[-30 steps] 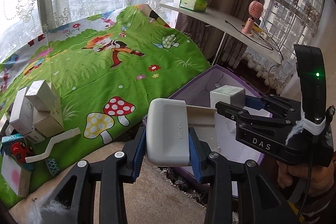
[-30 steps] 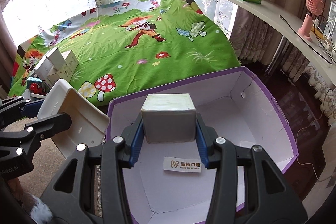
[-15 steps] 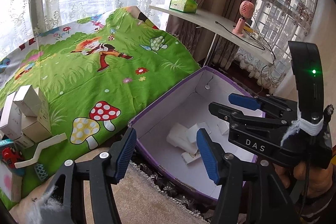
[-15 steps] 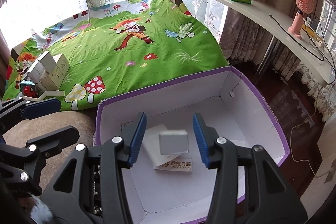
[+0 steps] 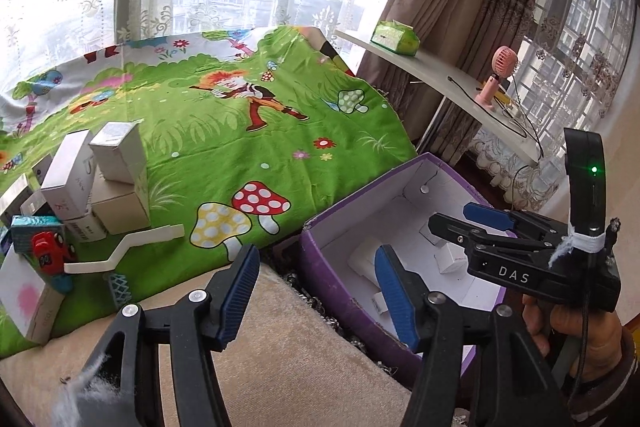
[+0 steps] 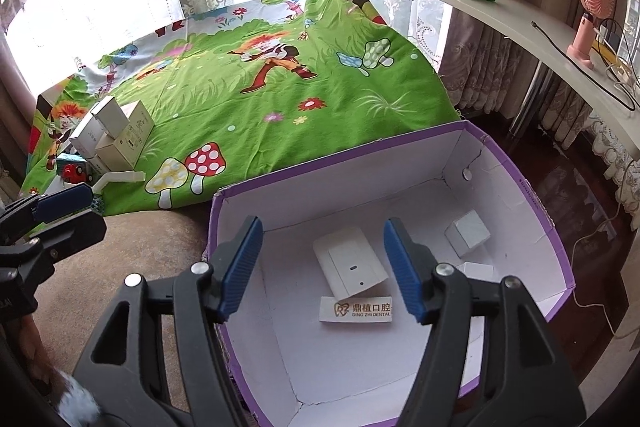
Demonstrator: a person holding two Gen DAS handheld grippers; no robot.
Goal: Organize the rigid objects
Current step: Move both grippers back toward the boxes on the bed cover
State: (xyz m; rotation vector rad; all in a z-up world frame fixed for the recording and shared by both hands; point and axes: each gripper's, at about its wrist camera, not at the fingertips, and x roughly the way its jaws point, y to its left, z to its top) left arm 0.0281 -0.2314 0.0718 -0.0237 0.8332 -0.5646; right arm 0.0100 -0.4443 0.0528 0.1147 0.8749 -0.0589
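With both grippers empty and their jaws spread wide, we judge the step in hand to be going back for the next piece. The left gripper [image 5: 316, 291] hangs over the near rim of the purple box [image 6: 532, 195], and the right gripper [image 6: 322, 265] hangs above the box's open middle. Inside, a flat white holder [image 6: 350, 263] lies near the centre of the floor, a small white cube box [image 6: 467, 231] sits toward the far right corner, and a card [image 6: 356, 310] lies at the near side.

The remaining white cartons [image 5: 100, 179] are stacked at the left edge of the green cartoon cloth [image 5: 224, 131], with a bent white bracket [image 5: 124, 247] and a red toy car [image 5: 50, 247] just beside them. We would swing the left gripper there, take the top carton across its narrow sides, and lift straight up so the stack does not topple.

The card reads "DING ZHI DENTAL" under Chinese characters; the right gripper's body shows "DAS". The cartons' print is too small to read.
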